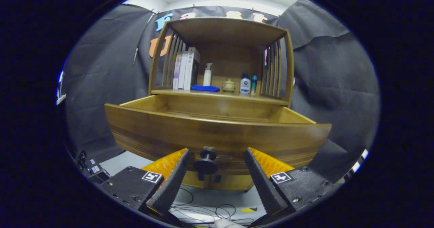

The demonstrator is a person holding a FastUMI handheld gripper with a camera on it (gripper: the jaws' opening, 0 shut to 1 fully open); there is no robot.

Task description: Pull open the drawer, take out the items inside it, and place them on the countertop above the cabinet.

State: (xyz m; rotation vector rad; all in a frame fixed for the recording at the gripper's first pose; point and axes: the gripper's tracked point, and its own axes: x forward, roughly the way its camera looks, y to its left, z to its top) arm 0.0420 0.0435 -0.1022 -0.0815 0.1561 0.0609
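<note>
Your jaws [216, 160] stand released, spread wide, with the drawer's dark round knob [206, 163] in the gap between them. The knob sits nearer your left finger than your right, and neither finger presses on it; whether the left one grazes it you cannot tell.

The drawer [217, 138] is pulled out from the wooden cabinet [288, 72], its curved front panel close ahead of your fingertips. You look slightly up at that front, so the drawer's floor and whatever lies inside are hidden behind the panel; only the inner side walls and back wall show.

Above the drawer is the surface [220, 94] under the cabinet's roof, with slatted sides. On it stand several books [185, 70] at the left edge, a white spray bottle [207, 74] beside them, a blue cloth [205, 88] lying in front of that bottle, a small lidded pot [229, 85] near the middle, and two small bottles [248, 84] toward the right edge. A bare strip runs along the front edge of the surface.

Below your fingers, thin cables [203, 209] lie on the pale floor.
</note>
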